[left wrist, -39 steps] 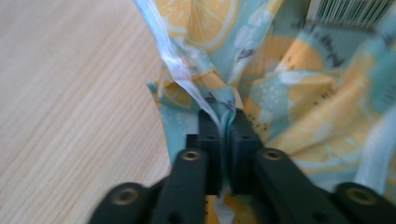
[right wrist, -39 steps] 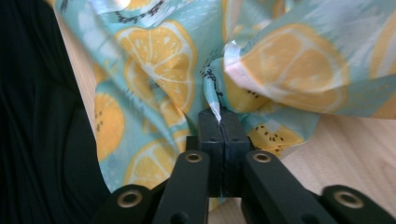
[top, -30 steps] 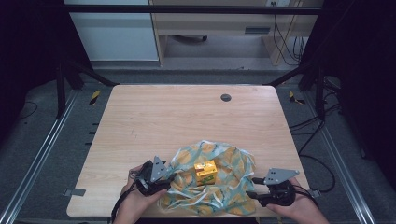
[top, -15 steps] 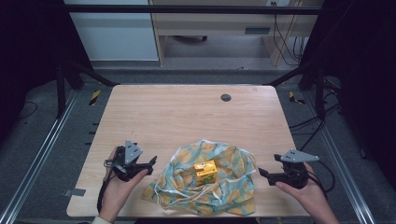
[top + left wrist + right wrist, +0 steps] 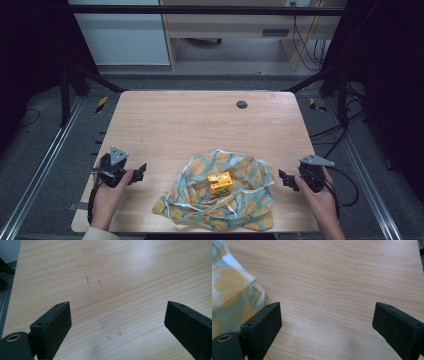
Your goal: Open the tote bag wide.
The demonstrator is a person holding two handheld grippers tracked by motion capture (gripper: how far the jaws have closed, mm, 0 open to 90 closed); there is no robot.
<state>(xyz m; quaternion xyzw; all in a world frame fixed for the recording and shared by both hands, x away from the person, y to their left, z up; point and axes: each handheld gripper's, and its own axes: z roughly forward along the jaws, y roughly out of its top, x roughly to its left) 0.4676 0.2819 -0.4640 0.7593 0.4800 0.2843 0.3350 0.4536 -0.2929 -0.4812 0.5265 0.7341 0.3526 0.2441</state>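
Note:
A light cloth printed with lemon slices lies crumpled near the front of the wooden table. A small yellow box stands on its middle. My left gripper hovers left of the cloth, apart from it. Its jaws have just been opening, and in the left gripper view there is bare wood between them. My right gripper is just off the cloth's right edge. Its jaws have just been opening too and stand wide with nothing between them. The cloth's edge lies beside the left jaw.
A dark round grommet sits in the tabletop at the back. Metal frame rails run along both sides of the table. Cables trail past the right edge.
Both grippers have let go of the cloth and moved outward, the left one leftward, the right one rightward. Their jaws stand wider. The cloth has settled around the box.

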